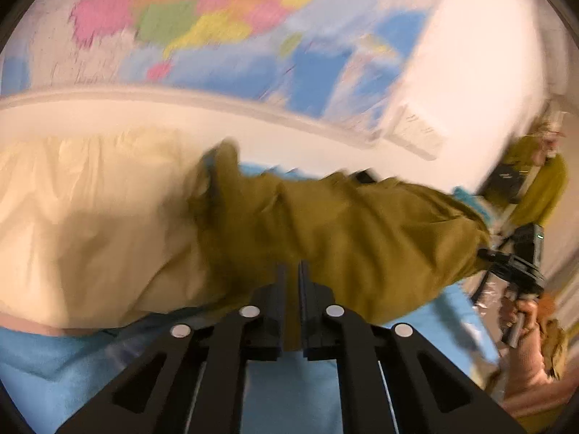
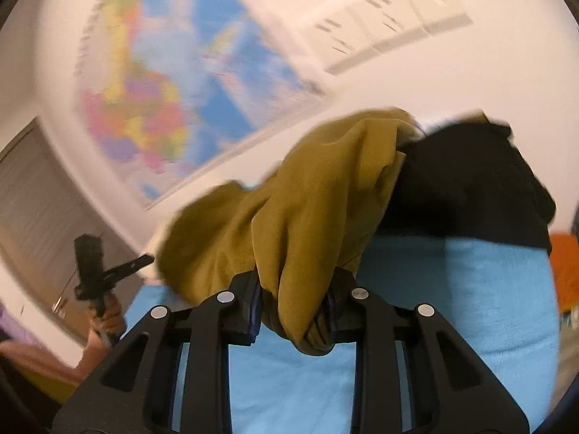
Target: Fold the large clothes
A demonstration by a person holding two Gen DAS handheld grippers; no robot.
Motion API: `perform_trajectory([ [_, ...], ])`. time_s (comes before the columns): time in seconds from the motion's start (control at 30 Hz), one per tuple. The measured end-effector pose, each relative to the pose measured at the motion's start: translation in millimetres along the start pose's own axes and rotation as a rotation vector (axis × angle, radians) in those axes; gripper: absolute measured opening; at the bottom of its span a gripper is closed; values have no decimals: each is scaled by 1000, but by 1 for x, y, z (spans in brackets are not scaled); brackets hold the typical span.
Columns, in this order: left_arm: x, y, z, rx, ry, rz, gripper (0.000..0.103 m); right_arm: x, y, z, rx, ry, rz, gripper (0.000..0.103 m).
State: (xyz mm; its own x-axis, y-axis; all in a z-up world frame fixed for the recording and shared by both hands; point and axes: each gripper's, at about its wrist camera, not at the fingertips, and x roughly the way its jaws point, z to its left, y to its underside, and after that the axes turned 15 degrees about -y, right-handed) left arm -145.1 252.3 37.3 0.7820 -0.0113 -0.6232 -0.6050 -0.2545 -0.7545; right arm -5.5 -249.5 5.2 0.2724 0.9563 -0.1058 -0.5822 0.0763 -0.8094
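Observation:
An olive-green garment hangs stretched between both grippers above a light blue surface. My left gripper is shut on its lower edge, the jaws nearly together. In the right wrist view my right gripper is shut on a thick bunch of the same olive garment, which billows up in front of it. The right gripper also shows in the left wrist view at the garment's far right end, held by a hand. The left gripper shows in the right wrist view at the far left.
A cream cloth lies left of the garment. A black cloth lies behind it on the blue surface. A coloured world map hangs on the white wall. An orange item sits at the right edge.

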Motion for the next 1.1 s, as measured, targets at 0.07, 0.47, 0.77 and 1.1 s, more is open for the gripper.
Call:
perform_trajectory([
  [0.07, -18, 5, -5, 24, -7, -28, 7, -10, 3, 21, -34, -32, 17, 26],
  [0.47, 70, 42, 26, 20, -187, 174, 83, -13, 69, -49, 166, 203, 49, 56],
  [0.77, 82, 30, 9, -17, -85, 178, 26, -6, 69, -65, 222, 92, -7, 28],
  [1.1, -11, 72, -12, 13, 142, 212, 25, -85, 67, -1, 137, 32, -12, 30],
])
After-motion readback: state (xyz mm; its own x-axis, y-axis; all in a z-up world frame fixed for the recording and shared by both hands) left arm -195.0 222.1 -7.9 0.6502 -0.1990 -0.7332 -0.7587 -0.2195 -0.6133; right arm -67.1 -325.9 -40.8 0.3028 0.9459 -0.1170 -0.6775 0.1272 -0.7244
